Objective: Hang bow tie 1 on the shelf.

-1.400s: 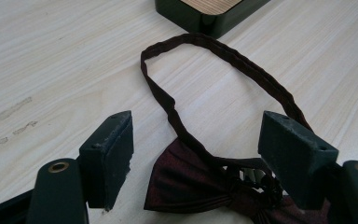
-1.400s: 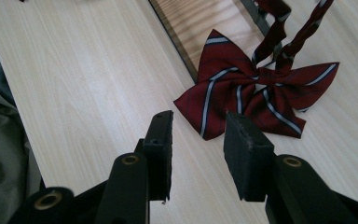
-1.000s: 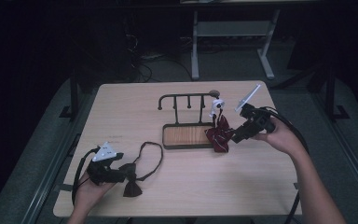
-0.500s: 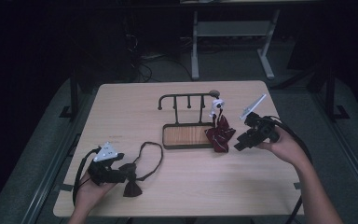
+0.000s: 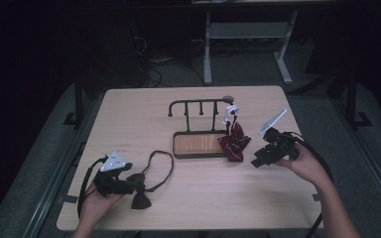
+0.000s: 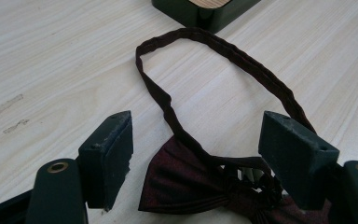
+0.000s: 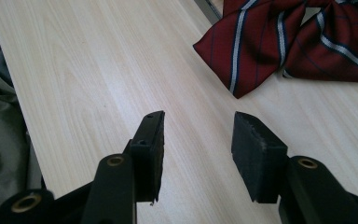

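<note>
Dark maroon cloth sits between the jaws of the left tool (image 5: 129,182): a plain bow tie (image 6: 200,186) lies flat on the counter (image 5: 129,119) at its near-left part, its knot close to one jaw, its wings spread across the gap. The jaws stand wide on either side and neither pad presses on the cloth, so nothing is held yet. The tie's strap (image 6: 223,51) loops away from the tool, toward the rack, and lies slack on the wood. The wings run crosswise to the jaws, so as I judge it a plain closing would pinch the tie near the knot. This hand is much the nearer to the plain tie; the other is well across the counter.

The right tool (image 5: 267,154) rests low over the counter on the right, jaws about half apart and just now widening, with bare wood between them. Ahead of it and a little to one side lies the striped tie (image 7: 279,42), red with pale stripes, apart from the pads. In the high view that tie (image 5: 234,143) hangs from the right end of the rack (image 5: 201,104), its lower wings draped over the tray's right edge and onto the counter.

The tray (image 5: 198,145) at the rack's foot has a wooden floor inside a dark rim; apart from that overhanging corner of the striped tie, it holds nothing. The other hooks on the rack's bar are free, and the plain tie probably belongs on one.
</note>
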